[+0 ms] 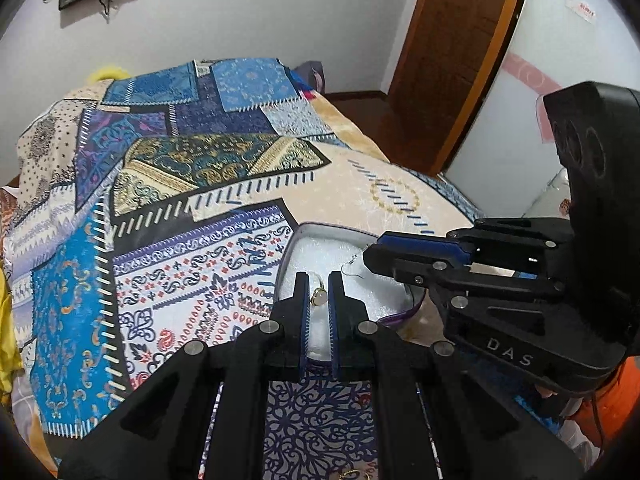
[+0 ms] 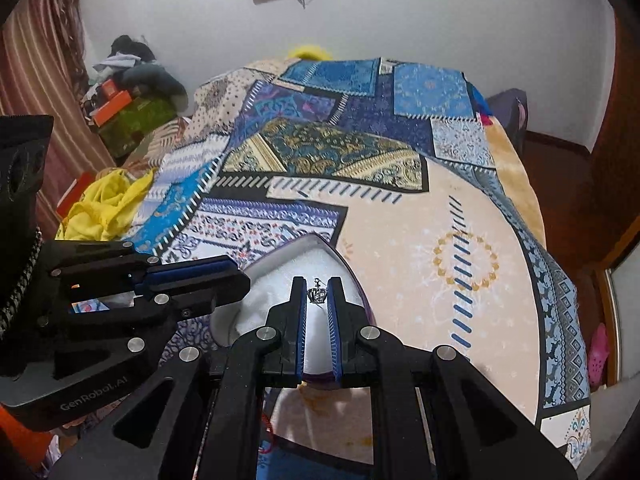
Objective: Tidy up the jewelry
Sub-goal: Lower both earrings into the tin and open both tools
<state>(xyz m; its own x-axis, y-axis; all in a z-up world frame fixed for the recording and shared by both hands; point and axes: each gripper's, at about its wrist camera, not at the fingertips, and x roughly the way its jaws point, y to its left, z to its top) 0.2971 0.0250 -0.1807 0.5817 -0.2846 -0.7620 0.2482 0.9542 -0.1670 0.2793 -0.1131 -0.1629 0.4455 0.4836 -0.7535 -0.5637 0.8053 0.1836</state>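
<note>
Ring [image 1: 319,299]: tiny, light, hard, slippery; pinched between left tool [image 1: 318,280] pads over white-lined box [image 1: 304,248] on bed. Crown charm [image 2: 317,294]: delicate, hook bendable; pinched by right tool [image 2: 317,282], same box. Grip band, charm body; gentle force.

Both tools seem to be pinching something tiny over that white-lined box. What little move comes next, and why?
Probably lower the right tool a touch and open it. It grips a silver crown charm just above the white padding of the jewelry box, so releasing there should set it inside. The left tool holds a gold ring over the same box, which could follow.
</note>
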